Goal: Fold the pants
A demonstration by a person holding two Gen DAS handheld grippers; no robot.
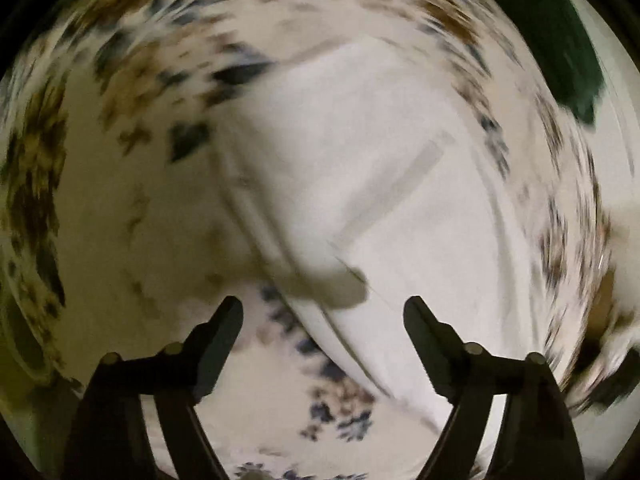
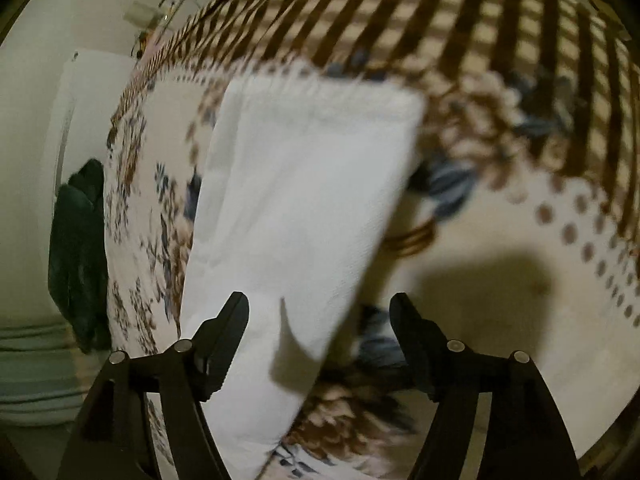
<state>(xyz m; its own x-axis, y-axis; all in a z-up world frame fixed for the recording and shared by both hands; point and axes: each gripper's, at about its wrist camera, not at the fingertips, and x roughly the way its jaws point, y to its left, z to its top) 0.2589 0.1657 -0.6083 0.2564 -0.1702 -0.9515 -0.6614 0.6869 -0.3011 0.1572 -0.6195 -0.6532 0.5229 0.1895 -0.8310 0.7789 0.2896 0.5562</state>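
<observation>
Black fingers fill the bottom of both views, and on my left gripper [image 1: 323,312] the 2 of them stand wide apart with nothing between. Just ahead of that gap a folded corner of the white pants [image 1: 380,184] pokes toward me; the rest of the white cloth spreads up through the middle of the left wrist view, with a flat seam or pocket edge slanting across it. Everything is smeared by motion blur, so I can't make out finer detail. Under the pants lies a floral bedspread [image 1: 132,80] — brown and blue blossoms on cream — wrapping around the cloth on every side. At upper right a dark green item [image 1: 568,56] sits off the spread's edge; I can't tell what it is.

Over on my right gripper [image 2: 319,312] the fingers are also spread, gripping nothing. The pants [image 2: 304,184] run as a long white panel from between the fingers up to a frayed hem near the top, and a small raised flap stands up close to the left finger. The bedspread [image 2: 500,264] shows its border here — brown stripes and a row of dots across the top and right — and carries a dark shadow to the right of the pants. A dark green cloth [image 2: 76,248] hangs at the far left against a pale wall [image 2: 32,128].
</observation>
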